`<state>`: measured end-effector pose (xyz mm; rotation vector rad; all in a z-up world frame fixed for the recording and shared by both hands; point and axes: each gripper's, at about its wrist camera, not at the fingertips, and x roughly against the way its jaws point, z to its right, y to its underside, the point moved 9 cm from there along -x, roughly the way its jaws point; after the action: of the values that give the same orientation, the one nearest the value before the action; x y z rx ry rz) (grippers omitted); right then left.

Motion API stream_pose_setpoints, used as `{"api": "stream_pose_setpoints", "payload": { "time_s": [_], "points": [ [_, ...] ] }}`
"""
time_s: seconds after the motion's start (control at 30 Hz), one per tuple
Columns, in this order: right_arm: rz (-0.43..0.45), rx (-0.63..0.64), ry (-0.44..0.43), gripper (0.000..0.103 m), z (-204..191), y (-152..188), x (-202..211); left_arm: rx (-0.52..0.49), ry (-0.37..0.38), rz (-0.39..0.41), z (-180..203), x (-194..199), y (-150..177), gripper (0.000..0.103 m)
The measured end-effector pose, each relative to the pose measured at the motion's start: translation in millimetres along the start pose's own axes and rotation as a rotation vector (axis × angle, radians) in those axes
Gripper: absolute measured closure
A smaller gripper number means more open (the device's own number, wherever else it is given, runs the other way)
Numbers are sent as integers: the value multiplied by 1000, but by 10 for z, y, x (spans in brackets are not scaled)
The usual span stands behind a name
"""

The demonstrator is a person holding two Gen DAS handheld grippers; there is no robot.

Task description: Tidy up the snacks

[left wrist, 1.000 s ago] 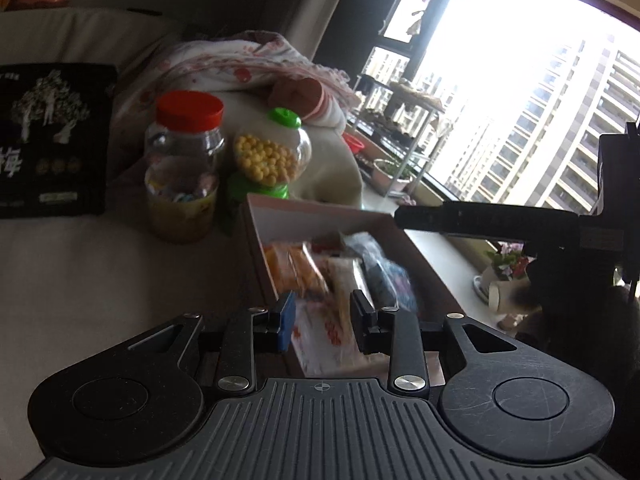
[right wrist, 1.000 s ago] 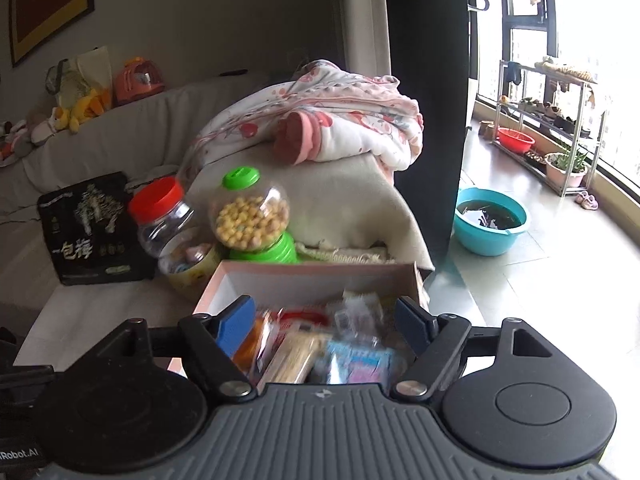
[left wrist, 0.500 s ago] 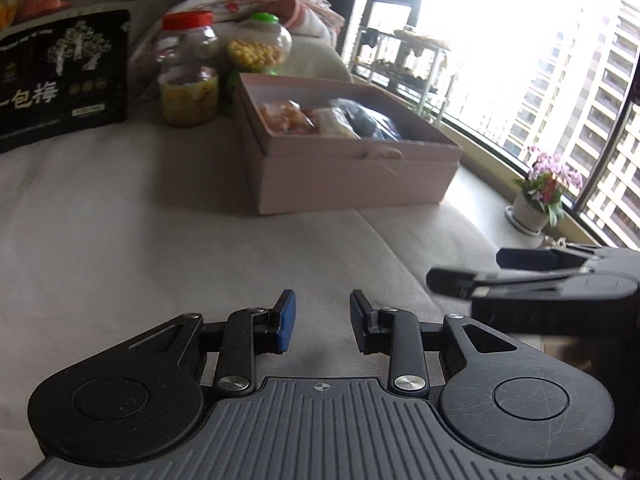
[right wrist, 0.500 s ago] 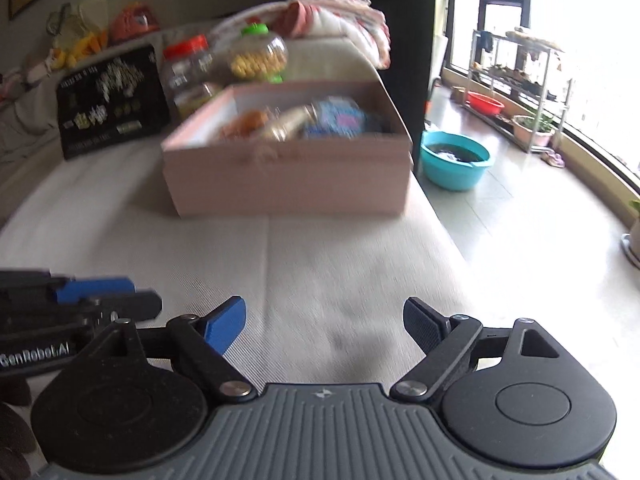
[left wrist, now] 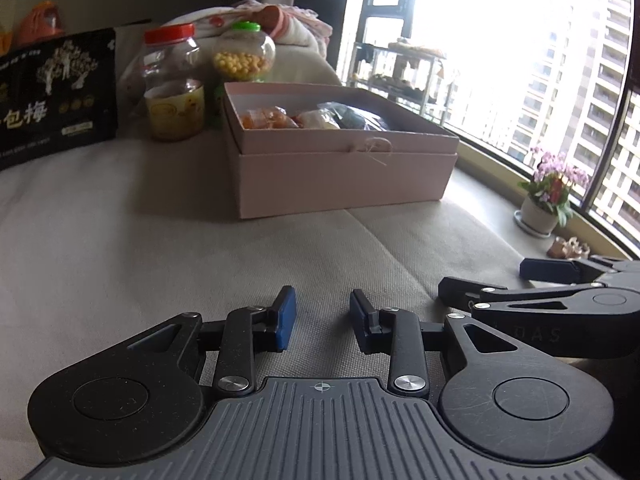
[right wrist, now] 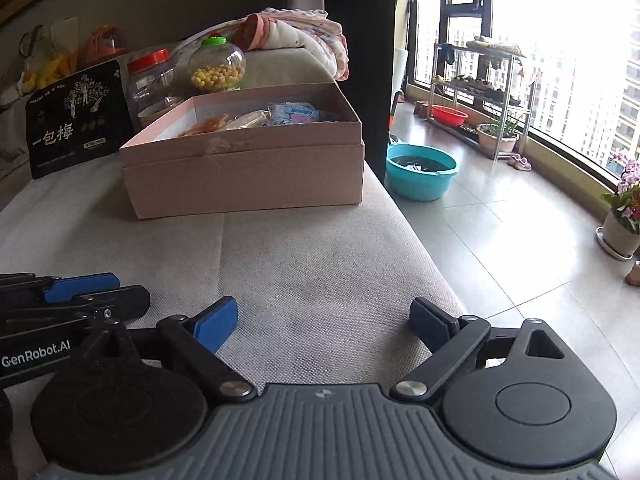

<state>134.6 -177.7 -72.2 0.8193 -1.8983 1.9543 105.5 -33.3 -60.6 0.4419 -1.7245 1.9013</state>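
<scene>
Both grippers, left gripper and right gripper, gape empty; only right view shows teal basin.

We see a beige cushion running toward a dark pillar, with a bundled pink blanket heaped at its far end. Past the cushion's right edge, a teal basin of dark water sits on the grey tiled floor. A metal rack stands by the curved window, holding a red bowl on its lowest shelf, with a potted green plant at its foot. Nearer us, a white pot of pink flowers rests by the glass. High-rise blocks fill the bright view outside. An orange toy lies against the back wall.
</scene>
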Motion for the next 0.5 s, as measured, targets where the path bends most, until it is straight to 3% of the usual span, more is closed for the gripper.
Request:
{"api": "stream_pose_setpoints", "payload": {
  "time_s": [0.5],
  "points": [
    [2, 4, 1, 10, -11, 0, -5, -27, -34, -2, 13, -23, 1, 69]
  ]
}}
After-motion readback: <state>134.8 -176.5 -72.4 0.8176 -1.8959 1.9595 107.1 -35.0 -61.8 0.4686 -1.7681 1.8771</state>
